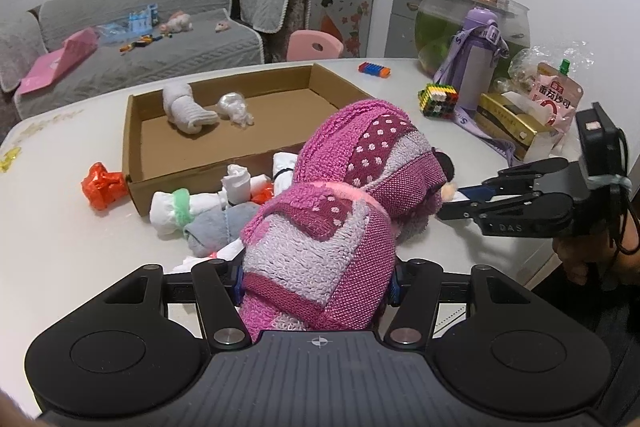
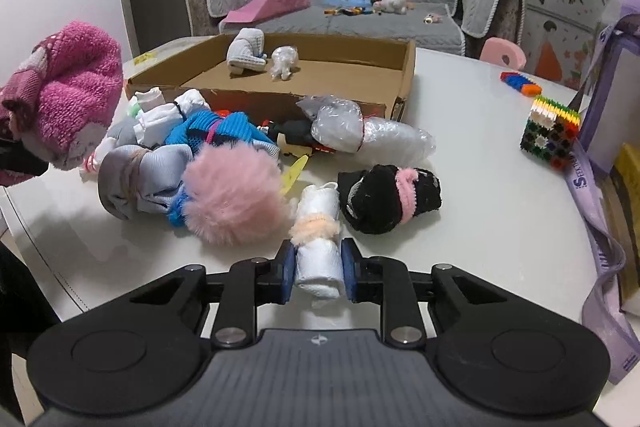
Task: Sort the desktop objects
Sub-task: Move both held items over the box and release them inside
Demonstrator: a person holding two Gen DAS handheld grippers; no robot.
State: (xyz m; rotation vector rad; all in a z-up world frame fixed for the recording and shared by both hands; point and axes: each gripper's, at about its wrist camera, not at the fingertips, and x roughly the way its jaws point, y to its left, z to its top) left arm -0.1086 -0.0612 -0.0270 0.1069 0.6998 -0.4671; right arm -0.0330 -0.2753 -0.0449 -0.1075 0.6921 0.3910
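Left wrist view: the left gripper is closed on a pink knitted bundle with white dots and lilac patches, which fills the middle of the picture and is held above the white table. Beyond it lies a shallow cardboard box. Inside the box are a pale rolled sock and a small crumpled plastic bag, side by side near the far wall. Just in front of the box sits a heap of rolled white and grey socks, and a red crinkled wrapper lies at the box's left corner. On the right, the right gripper reaches in low over the table, its tips partly hidden behind the pink bundle. Further back stand a purple water bottle, a multicoloured block cube and a glass fishbowl.

Right wrist view: the right gripper is clamped on a white rolled sock tied with a peach fuzzy band, resting on the table. Just beside it are a black sock roll with a pink band and a pink fluffy pompom. Behind them lie a grey sock roll, a blue knitted roll and a clear plastic bundle, close to the box's front wall. The pink knitted bundle hangs at the far left.
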